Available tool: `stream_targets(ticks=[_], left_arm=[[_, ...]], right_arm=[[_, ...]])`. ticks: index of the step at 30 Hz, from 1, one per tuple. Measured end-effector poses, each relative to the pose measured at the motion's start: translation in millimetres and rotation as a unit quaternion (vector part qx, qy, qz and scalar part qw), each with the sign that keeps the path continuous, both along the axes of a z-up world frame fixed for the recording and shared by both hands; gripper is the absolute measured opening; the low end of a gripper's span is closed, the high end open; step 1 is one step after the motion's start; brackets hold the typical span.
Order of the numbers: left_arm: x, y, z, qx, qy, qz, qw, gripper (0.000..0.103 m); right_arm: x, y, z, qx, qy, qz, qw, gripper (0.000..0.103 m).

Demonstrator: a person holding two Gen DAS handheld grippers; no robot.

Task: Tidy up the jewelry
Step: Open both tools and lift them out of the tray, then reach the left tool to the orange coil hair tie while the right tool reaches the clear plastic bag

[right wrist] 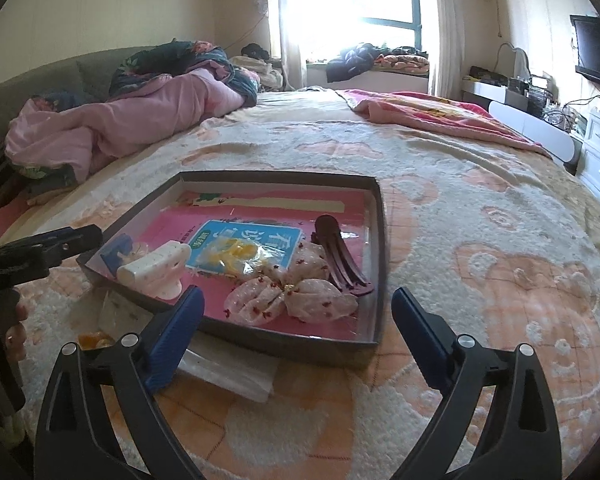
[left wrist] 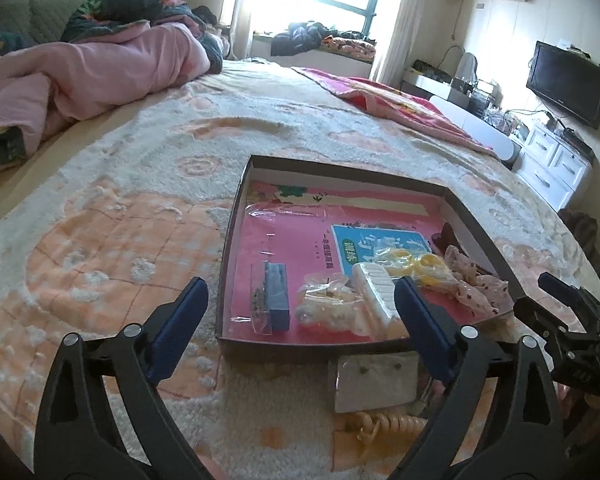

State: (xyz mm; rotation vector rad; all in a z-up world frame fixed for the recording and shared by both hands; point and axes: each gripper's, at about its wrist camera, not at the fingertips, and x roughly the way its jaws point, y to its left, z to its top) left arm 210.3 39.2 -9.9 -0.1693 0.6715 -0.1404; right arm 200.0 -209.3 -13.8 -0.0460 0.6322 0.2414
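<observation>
A shallow dark box (left wrist: 312, 346) (right wrist: 381, 240) lies on the bed with a pink book inside. It holds a blue clip in a clear bag (left wrist: 277, 296), a white comb clip (left wrist: 376, 290) (right wrist: 156, 266), yellow rings in a bag (left wrist: 414, 263) (right wrist: 230, 257), a pink spotted bow (right wrist: 292, 288) (left wrist: 480, 284) and a dark red hair clip (right wrist: 340, 258). My left gripper (left wrist: 302, 294) is open and empty above the box's near edge. My right gripper (right wrist: 298, 308) is open and empty over the near right corner. A white earring card (left wrist: 374, 380) and a yellow coil hair tie (left wrist: 388, 424) lie on the blanket outside the box.
The box sits on a cream and peach fleece blanket (right wrist: 480, 240). A pink duvet (left wrist: 80, 80) is heaped at the far left. A red blanket (right wrist: 428, 116) lies at the far right. A TV (left wrist: 566, 84) and white drawers (left wrist: 552, 164) stand beyond the bed.
</observation>
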Motion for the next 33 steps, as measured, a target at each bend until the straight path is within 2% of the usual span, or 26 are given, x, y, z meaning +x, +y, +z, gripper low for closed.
stream_targets(ticks=[15,33], left_arm=[[-31.7,-1.9,16.1,0.018,-0.037,-0.003,0.9992,0.091],[-55.0,-6.3,9.9,0.038,-0.030,-0.011,0.9987,0.091]], right_arm=[[-31.6,-10.2,15.4,0.000,-0.021,0.007,1.000,0.093],[-64.9,-0.3,11.5,-0.044,-0.034,0.039,0.998,0.093]])
